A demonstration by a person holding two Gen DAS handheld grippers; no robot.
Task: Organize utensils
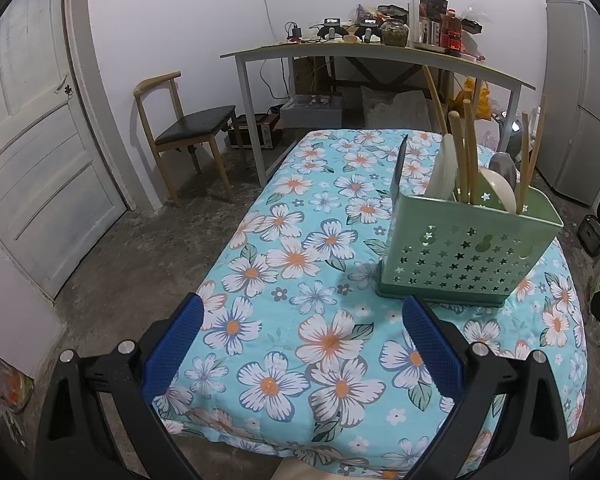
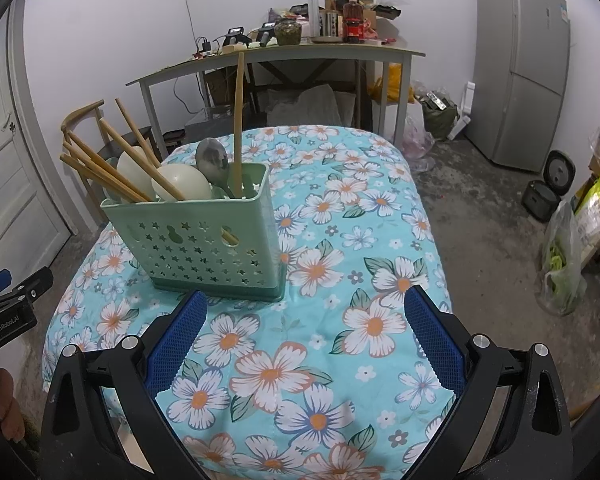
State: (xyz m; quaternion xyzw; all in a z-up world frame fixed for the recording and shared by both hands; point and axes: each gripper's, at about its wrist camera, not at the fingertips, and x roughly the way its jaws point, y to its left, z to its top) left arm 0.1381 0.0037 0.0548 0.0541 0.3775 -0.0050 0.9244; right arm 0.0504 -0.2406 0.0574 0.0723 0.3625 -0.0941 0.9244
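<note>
Surface: turquoise quilted cloth with white-and-orange flowers (image 2: 340,240) covers the table; no loose utensil shows on it.
Holder: pale green perforated plastic utensil caddy (image 2: 204,236) stands upright near the table's middle, apparently so both sides reach it.
Contents: bamboo chopsticks (image 2: 100,168), cream spoons (image 2: 186,186) and a steel spoon (image 2: 212,158) lean inside, bowls up.
Left gripper (image 1: 302,326): blue pads spread wide, empty, hovering short of the caddy.
Right gripper (image 2: 306,318): likewise wide and empty.
Judgement: sorting looks finished, or nearly.

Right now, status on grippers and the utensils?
Left gripper open, empty. Right gripper open, empty. Utensils all standing in green caddy on floral cloth. Nothing in the way.
</note>
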